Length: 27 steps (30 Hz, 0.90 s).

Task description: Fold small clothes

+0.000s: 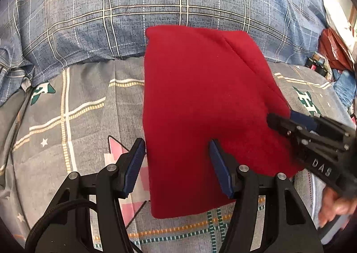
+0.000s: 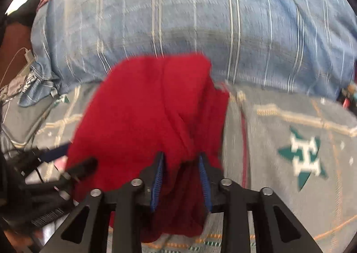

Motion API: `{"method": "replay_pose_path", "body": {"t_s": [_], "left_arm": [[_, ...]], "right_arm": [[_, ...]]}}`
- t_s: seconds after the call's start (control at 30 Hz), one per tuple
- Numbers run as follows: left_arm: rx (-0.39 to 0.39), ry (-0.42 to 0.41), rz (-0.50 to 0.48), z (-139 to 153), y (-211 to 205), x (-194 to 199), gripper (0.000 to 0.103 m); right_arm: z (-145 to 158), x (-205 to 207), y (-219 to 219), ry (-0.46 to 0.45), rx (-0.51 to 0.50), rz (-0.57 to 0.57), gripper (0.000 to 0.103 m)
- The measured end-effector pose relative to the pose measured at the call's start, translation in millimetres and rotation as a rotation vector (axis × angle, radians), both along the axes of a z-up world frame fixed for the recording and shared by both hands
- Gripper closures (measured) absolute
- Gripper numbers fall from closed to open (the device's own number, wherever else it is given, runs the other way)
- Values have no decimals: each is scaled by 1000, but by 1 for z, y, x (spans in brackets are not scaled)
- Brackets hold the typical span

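The right gripper [image 2: 181,161], black-framed with blue ribbed pads, pinches a gathered bunch of the red fleece garment [image 1: 200,105] at its near right edge, the cloth puckering between the two pads in the right wrist view. The left gripper [image 1: 177,148] stands spread, one pad just off the garment's left edge over the bedding, the other over the red cloth, and neither seems to press on anything. The garment lies as a flat, roughly rectangular fold on the grey patterned bedsheet [image 1: 73,105], its far end against the blue plaid quilt [image 1: 156,7], with a seam ridge running down its right side. The risk I see is on the right: the grip looks to hold several layers at once, so a lift or pull across could drag the whole stack and undo the neat shape rather than turn one flap. With the left pads not holding the cloth down, nothing anchors the far side, and the garment could slide on the sheet. The right wrist view is blurred, so how deep the pinch sits I cannot tell; a shallow bite on soft fleece could also slip free.
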<state>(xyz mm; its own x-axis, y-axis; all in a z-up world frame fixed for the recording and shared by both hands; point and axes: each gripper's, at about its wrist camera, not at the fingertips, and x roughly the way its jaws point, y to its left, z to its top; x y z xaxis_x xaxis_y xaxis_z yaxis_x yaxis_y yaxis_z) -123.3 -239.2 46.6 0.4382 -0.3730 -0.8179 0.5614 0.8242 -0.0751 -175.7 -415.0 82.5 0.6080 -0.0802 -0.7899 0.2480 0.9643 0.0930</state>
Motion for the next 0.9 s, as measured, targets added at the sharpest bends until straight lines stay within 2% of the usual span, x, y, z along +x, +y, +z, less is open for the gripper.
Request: {"method": "replay_pose_path", "body": {"t_s": [0.1, 0.17, 0.23, 0.3, 0.43, 0.47, 0.5, 0.73, 0.9], "left_arm": [[-21, 30, -4, 3, 4, 3, 43], [-60, 64, -7, 7, 10, 9, 43], [-91, 81, 7, 11, 15, 18, 43], [-120, 100, 12, 12, 18, 28, 43], [-188, 172, -1, 10, 15, 44, 43], [-199, 178, -5, 10, 14, 46, 41], [-201, 174, -6, 10, 13, 48, 35], [-202, 147, -35, 7, 1, 51, 32], [-215, 177, -24, 2, -2, 59, 27]], "right_arm": [[2, -4, 3, -10, -15, 9, 70], [10, -4, -1, -21, 17, 16, 66], [20, -10, -14, -75, 71, -13, 44], [21, -19, -28, -126, 103, -59, 32], [6, -9, -54, -128, 214, -112, 29], [2, -6, -59, -127, 249, -113, 29], [-2, -2, -63, -128, 273, -116, 29], [-13, 17, -61, -127, 287, -105, 24], [-23, 22, -60, -105, 283, -118, 21]]}}
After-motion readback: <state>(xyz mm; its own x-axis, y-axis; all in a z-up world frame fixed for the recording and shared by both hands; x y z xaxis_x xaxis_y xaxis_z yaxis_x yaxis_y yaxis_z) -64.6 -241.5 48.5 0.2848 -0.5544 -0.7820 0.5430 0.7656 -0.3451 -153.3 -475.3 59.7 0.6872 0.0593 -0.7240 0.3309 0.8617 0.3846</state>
